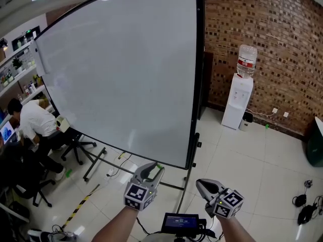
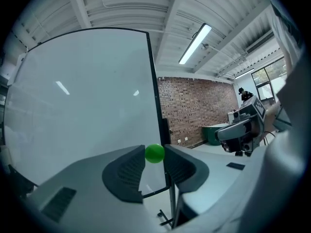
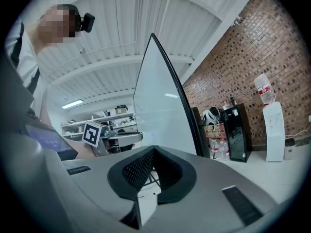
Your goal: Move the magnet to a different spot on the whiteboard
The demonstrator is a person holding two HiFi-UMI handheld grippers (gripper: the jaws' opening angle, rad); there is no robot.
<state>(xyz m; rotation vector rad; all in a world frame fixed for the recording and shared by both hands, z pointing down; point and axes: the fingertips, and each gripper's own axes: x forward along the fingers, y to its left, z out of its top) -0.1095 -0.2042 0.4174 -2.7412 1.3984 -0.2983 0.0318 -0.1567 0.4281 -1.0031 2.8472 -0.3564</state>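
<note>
The left tool (image 1: 153,169) is clamped on a small green magnet (image 2: 155,153), its pads pressing the ball from both sides near their tips. Tool and magnet hang just below the whiteboard (image 1: 121,69), near its lower right corner and off its surface. The right tool (image 1: 203,186), further right of that corner, has its jaws together with nothing between them.

White water dispenser (image 1: 237,103) against the brick wall (image 1: 267,29)
</note>
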